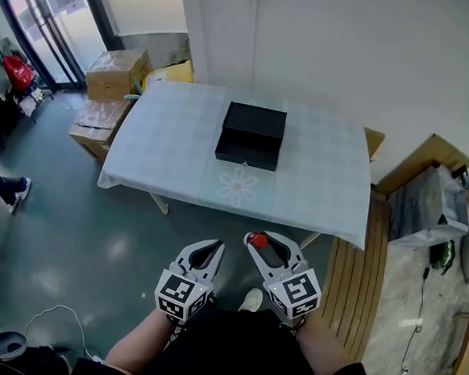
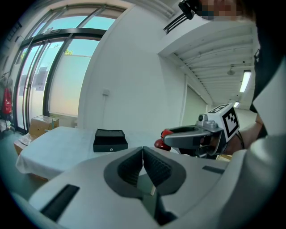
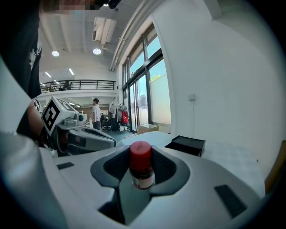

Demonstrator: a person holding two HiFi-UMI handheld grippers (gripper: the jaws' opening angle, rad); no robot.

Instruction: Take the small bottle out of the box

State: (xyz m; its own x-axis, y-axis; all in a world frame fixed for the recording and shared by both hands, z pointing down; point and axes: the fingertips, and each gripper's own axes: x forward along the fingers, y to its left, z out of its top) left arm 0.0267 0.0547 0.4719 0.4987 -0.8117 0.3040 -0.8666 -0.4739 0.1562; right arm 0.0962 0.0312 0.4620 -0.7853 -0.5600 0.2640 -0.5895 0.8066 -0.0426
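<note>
A plain white wall [image 1: 350, 54] fills the upper right of the head view. Dark-framed glass doors [image 1: 46, 14] at the upper left admit daylight. A glossy grey-green floor [image 1: 68, 250] occupies the lower left. A rectangular table under a pale checked cloth [image 1: 181, 146] stands at centre. Brown cardboard boxes [image 1: 114, 72] sit just beside its left end. Pale wooden slats [image 1: 356, 289] lie at lower right.

The desk [image 1: 324, 178] is covered by a pale checked cloth [image 1: 166, 137] (a faint flower motif is printed near its front edge). A black box [image 1: 251, 135] is set on it, toward the wall side. Cardboard cartons [image 1: 114, 72] are stacked on the floor [image 1: 92, 244] at its left end.
</note>
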